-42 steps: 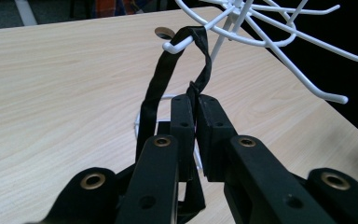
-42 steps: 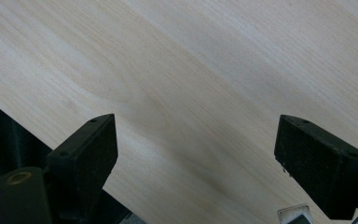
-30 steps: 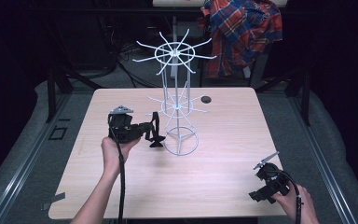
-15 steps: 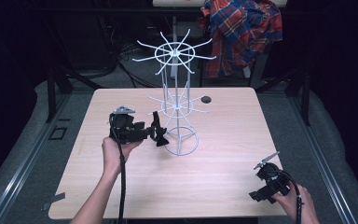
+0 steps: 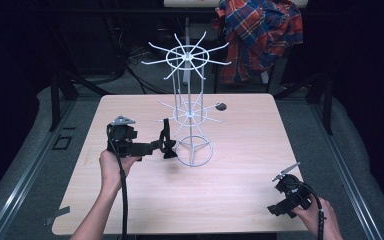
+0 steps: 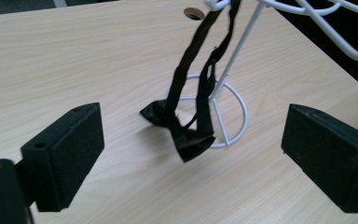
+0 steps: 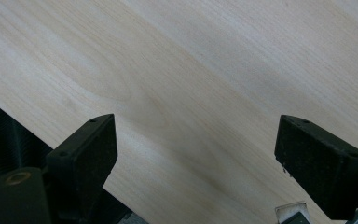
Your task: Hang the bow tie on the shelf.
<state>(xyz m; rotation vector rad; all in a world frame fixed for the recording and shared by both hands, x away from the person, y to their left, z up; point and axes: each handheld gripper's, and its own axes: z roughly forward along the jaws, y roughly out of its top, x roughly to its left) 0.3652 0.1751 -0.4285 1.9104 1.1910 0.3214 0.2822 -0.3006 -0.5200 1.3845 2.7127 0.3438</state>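
Black and limp, the bow tie hangs by its strap from a lower prong of the white wire rack, its bow drooping to the table just left of the rack's ring base. Your left gripper sits on the left half of the table, level with that base and pointing right at the tie; its jaws have just been opening and now stand wide apart, with the tie ahead of them and the pads clear of it. From the left gripper view the pads look like matt, block-shaped foam, and the strap falls in two flat bands beside the rack's thin upright. You have bare pale wood grain to the left and near side of that hand, up to the table's left edge. Right of the rack the smooth top runs open as far as a small round hole at the far side. Your right gripper rests by the near right corner, close to the near edge, jaws wide apart over bare wood.
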